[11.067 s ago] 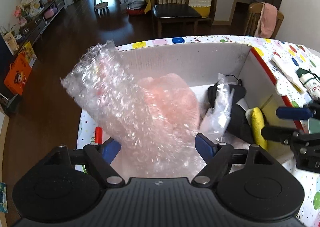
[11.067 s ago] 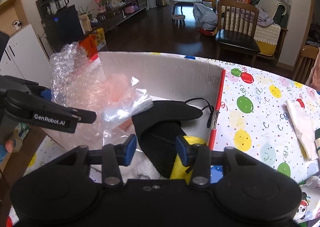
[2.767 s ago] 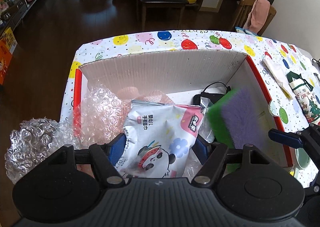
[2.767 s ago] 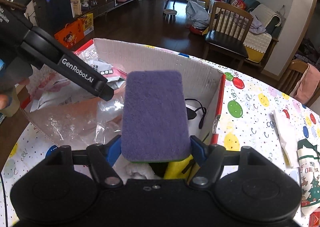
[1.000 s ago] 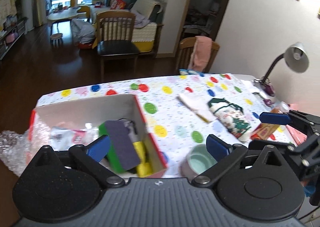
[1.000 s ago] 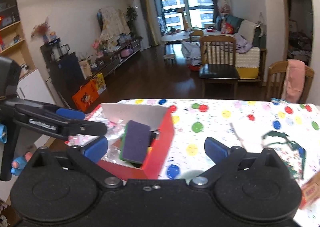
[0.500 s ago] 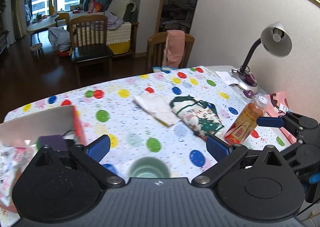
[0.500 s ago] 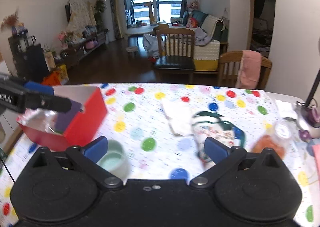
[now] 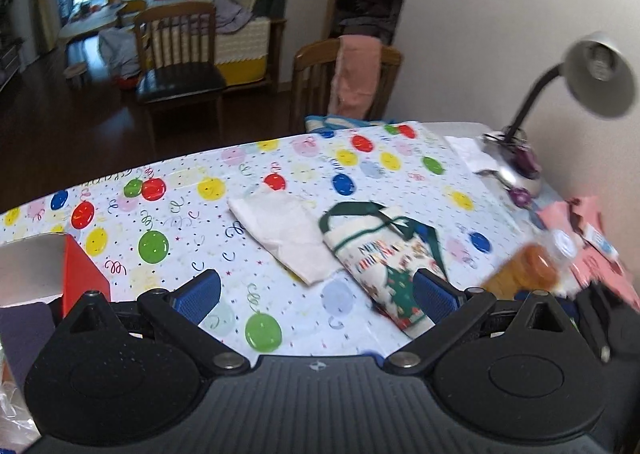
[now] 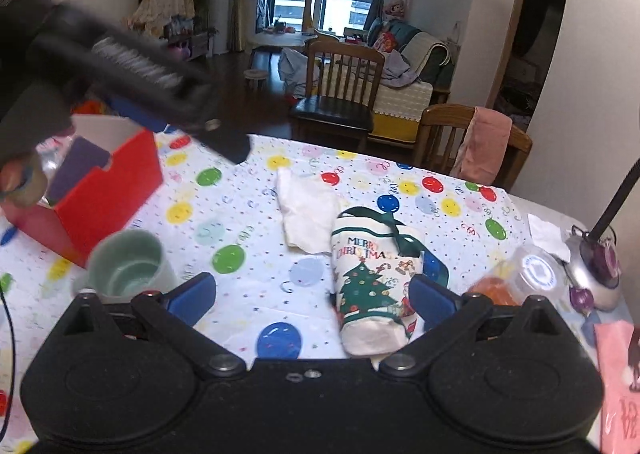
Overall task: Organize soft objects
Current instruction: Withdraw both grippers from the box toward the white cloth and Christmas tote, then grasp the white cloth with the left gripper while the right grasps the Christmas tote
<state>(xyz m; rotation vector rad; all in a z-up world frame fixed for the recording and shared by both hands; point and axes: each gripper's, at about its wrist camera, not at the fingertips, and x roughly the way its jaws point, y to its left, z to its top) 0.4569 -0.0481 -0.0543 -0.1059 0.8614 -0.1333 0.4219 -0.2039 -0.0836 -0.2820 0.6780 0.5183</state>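
Presently both tongs, left tongs [image 9: 316,288] and right tongs [image 10: 312,296], are hovering apart and empty above the tabletop [image 10: 248,213]; the Christmas pouch [image 10: 374,278] is lying mid-tabletop, touching the white cloth [image 10: 306,209].

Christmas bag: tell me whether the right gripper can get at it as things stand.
Probably yes. The right gripper is open and empty, and the Christmas bag lies on the table just ahead, toward its right side, with nothing on top of it.

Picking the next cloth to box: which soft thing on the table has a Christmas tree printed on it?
The rolled bag reading "Merry Christmas"; the folded cloth touching it is plain white.
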